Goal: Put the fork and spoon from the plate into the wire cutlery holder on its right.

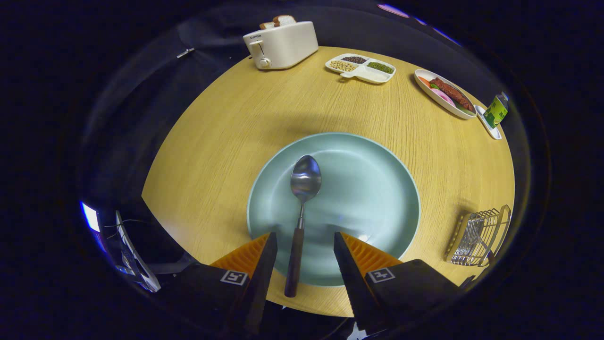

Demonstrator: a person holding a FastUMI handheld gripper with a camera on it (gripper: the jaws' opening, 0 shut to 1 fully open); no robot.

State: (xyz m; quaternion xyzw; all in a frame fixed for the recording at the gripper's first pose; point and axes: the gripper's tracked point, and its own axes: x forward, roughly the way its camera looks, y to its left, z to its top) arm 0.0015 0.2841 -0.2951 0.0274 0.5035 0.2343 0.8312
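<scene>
A round wood-grain table [226, 141] bears a smooth pale-green plate [373, 189]; on it lies a shiny metal spoon [302, 208], dark handle pointing back between the gripper's [302, 245] fingers, which stand wide apart, holding nothing. The wire cutlery holder [479, 236] sits right of the plate

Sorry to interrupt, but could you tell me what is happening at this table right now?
A hand-held gripper hangs open over a pale green plate, its fingers either side of the spoon's dark handle without touching it. The wire cutlery holder stands to the plate's right, something metallic inside. No fork lies on the plate.
</scene>
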